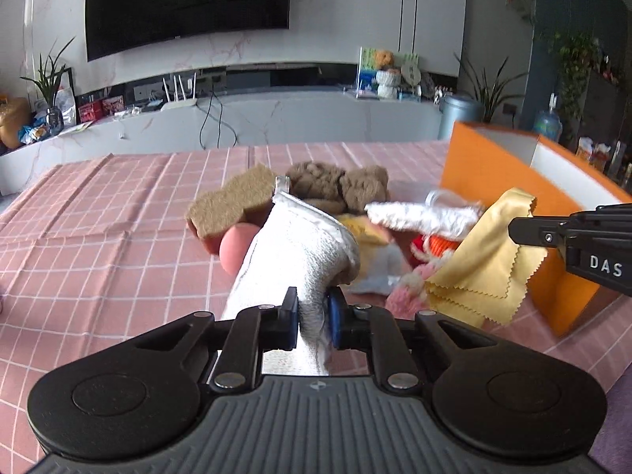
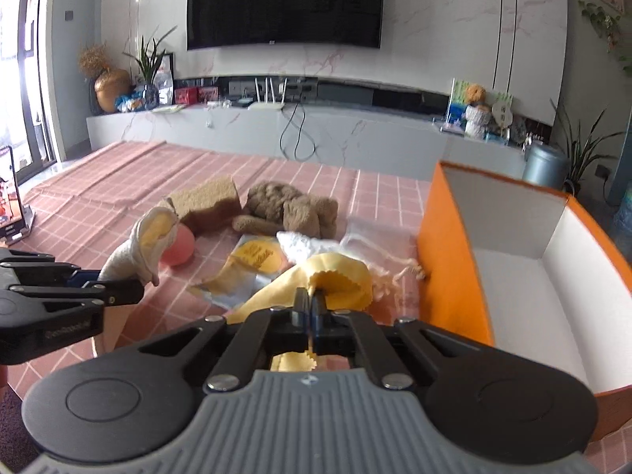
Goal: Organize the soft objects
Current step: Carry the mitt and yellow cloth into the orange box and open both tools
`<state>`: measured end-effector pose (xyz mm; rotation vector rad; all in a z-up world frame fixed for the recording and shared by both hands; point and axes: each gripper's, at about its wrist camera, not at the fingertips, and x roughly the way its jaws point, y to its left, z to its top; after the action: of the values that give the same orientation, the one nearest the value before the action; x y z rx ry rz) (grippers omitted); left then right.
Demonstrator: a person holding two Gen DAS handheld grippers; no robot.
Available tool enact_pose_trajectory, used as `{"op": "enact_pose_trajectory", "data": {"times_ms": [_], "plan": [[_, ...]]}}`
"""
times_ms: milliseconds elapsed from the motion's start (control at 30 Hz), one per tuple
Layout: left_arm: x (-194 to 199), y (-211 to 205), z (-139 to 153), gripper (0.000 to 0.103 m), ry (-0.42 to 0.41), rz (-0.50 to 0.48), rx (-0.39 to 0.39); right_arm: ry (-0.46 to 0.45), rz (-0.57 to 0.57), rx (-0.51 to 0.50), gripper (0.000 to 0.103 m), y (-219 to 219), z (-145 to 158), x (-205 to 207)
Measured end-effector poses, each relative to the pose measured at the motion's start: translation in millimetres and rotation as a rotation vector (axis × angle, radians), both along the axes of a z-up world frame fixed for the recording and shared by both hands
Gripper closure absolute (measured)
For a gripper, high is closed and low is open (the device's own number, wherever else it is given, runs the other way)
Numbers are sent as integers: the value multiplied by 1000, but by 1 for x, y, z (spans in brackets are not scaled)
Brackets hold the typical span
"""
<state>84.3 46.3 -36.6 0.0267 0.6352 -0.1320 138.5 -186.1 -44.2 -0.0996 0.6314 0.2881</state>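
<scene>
A: Firstly, list what is obscured.

B: The white mitt (image 1: 300, 245) blocks the middle of the left wrist view; part of the pink ball (image 1: 233, 249) and the near edge of the tan sponge (image 1: 233, 201) sit behind it. The small items to its right, a white knitted piece (image 1: 418, 213) and something orange-red (image 1: 434, 247), are blurred and cannot be identified. The orange box (image 2: 454, 260) is cut off at the right edge of the right wrist view.

A: Gripper states?

B: Left gripper (image 1: 312, 318): pads clamped on the mitt's lower end, mitt standing up clear of the pink checked tablecloth (image 1: 98, 217). Right gripper (image 2: 310, 304): jaws fully together, pinching the yellow cloth (image 2: 335, 280), whose zigzag edge hangs below the pads.

A: Surroundings?

B: The brown plush toy (image 2: 292, 205) lies at the far side of the pile, just right of the sponge. A flat clear packet with a yellow disc (image 2: 256, 256) lies near of it. The box stands open at the right, white interior showing, next to the pile. A television (image 2: 284, 0) hangs on the far wall above a long low cabinet (image 2: 276, 130).
</scene>
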Motion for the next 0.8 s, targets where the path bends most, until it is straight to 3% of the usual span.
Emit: {"op": "enact_pose_trajectory", "data": {"times_ms": [167,467,667,800], "plan": [[-9,-6,34,87,-57,-36,-55,-91,-18,9,103,-11,25,-16],[5,-51,89,87,-108,-252,-192,-164,-56,76,103,-64,79,-31],[36,-109,102,87,-104,-421,-226,-173,-116,65,103,-116,111,-35],[61,-154,96,87,-48,-506,-239,-148,-167,30,103,-151,120,-29]]}}
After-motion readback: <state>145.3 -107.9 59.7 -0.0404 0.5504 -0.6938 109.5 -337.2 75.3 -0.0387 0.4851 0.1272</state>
